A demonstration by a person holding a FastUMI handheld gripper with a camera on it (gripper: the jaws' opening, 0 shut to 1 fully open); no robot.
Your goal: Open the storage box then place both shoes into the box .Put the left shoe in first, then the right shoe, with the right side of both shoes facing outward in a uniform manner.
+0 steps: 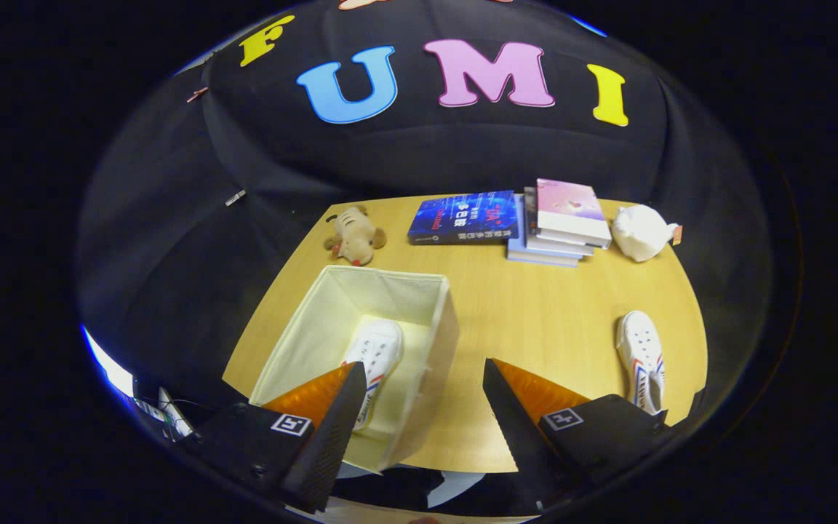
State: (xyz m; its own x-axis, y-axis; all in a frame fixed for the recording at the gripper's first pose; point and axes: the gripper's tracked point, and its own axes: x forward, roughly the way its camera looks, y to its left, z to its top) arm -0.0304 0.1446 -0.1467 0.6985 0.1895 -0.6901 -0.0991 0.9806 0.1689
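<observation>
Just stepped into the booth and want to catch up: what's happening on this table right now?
A person is packing a pair of shoes into a storage box with handheld tongs. The cream fabric box stands open on the wooden table, and one white shoe already lies inside it. The second shoe sits on the table off to the right of the tongs. The tongs are open and hold nothing, hovering over the box's near right edge. Books, a plush dog and a white plush sit beyond.

Saw a wooden table [535,313] carrying, along its far edge, a brown plush toy [354,235] at the left end, then a dark blue book [464,217] lying flat, a stack of books [559,222] topped in pink, and a white plush toy [643,231] at the right end.
</observation>
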